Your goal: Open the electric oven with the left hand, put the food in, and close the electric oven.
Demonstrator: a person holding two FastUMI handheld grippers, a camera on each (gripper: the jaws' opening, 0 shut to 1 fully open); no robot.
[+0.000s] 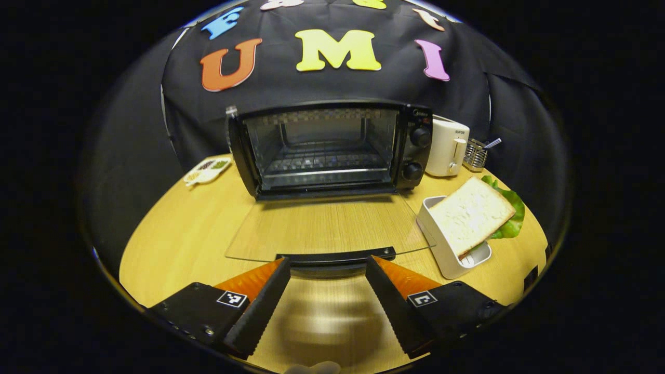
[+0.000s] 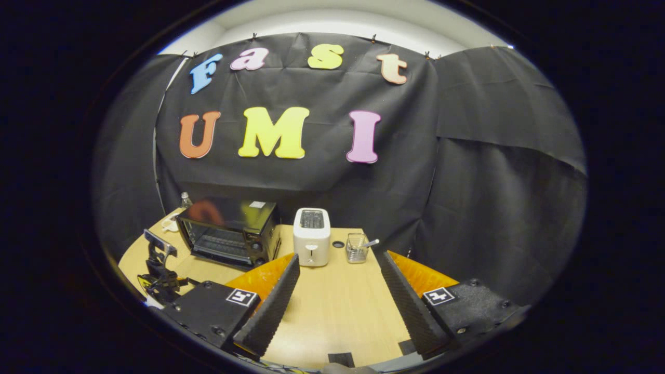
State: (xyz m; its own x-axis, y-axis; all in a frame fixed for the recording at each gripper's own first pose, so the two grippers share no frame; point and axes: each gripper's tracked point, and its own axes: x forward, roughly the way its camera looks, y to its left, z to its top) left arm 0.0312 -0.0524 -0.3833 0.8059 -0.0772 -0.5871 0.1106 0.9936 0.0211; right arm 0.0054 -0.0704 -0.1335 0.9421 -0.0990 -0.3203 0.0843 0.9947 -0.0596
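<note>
At desk [image 1: 182, 234] back edge: oven [image 1: 332, 148], glass door [image 1: 327, 228] folded flat onto desk, rack bare. Left gripper [image 1: 327, 270] fingers spread wide, empty, just before door handle [image 1: 335, 256]. Sandwich [image 1: 475, 213] leans in white holder [image 1: 447, 249] near right edge. Right gripper [image 2: 337, 272] spread wide, empty, above desk; toaster [image 2: 311, 236] and wire basket [image 2: 356, 248] beyond.

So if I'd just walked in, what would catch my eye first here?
Probably the black oven at the back of the wooden table, its glass door folded flat toward the open left claw. To its right, a big sandwich leans out of a white holder, and a white toaster stands beside the oven.
</note>
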